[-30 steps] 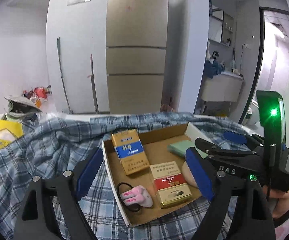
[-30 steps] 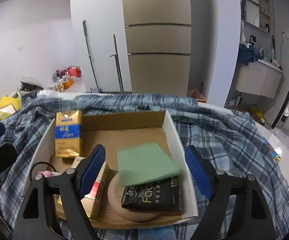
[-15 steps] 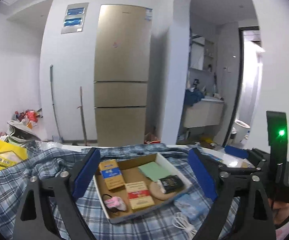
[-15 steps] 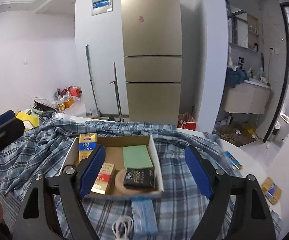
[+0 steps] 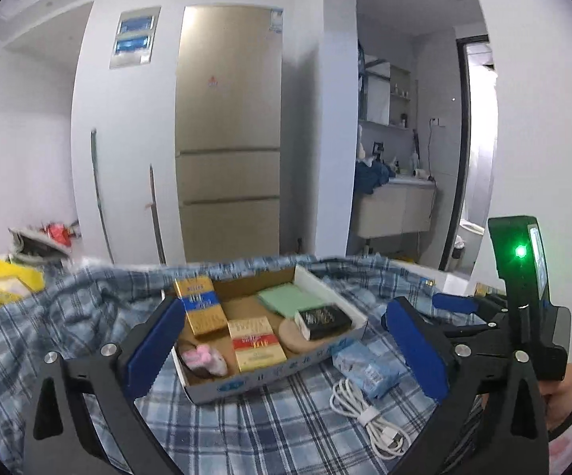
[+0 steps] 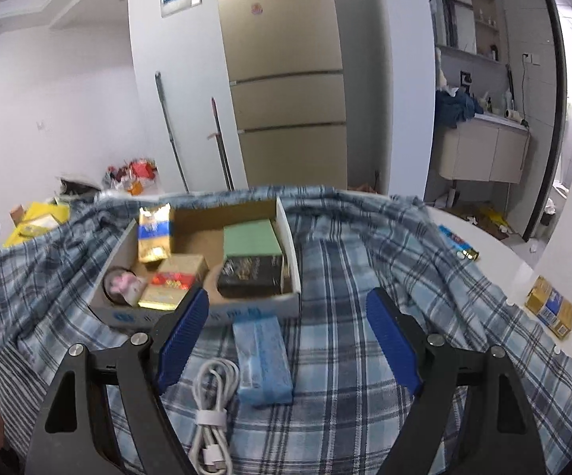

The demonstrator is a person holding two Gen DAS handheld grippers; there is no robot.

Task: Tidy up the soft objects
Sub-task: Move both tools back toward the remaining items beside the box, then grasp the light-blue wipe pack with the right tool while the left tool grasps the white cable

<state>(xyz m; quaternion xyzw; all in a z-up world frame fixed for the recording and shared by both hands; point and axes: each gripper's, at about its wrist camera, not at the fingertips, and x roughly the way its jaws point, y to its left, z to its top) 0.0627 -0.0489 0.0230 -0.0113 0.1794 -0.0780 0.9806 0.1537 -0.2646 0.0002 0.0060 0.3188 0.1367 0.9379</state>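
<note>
Blue-padded fingers (image 5: 155,346) of the left gripper (image 5: 286,350) spread to their widest, having just been opening, nothing pinched between them. Right gripper (image 6: 288,340) likewise parted and empty.

Soft pale-blue plastic tissue pack (image 6: 262,358) lying flat on the blue plaid cloth (image 6: 365,277), touching the near wall of the shallow cardboard tray (image 6: 254,310) at its six o'clock. Coiled white charging cable (image 6: 210,407) just beside the pack, at its eight o'clock. Inside the tray: green folded cloth (image 6: 250,239) at one o'clock, black wrapped packet (image 6: 250,275) in front of it on a round tan disc (image 5: 294,334), gold-and-red box (image 6: 171,283) near centre, gold-and-blue box (image 6: 154,233) at eleven o'clock, pink fuzzy piece (image 6: 125,283) at eight o'clock.

Likely next: picking up the tissue pack. Risks: squashing or losing the slippery wrapper under a shallow pinch; snagging a cable loop alongside it; bunching the loose plaid cloth into the pads; nudging the light tray.
</note>
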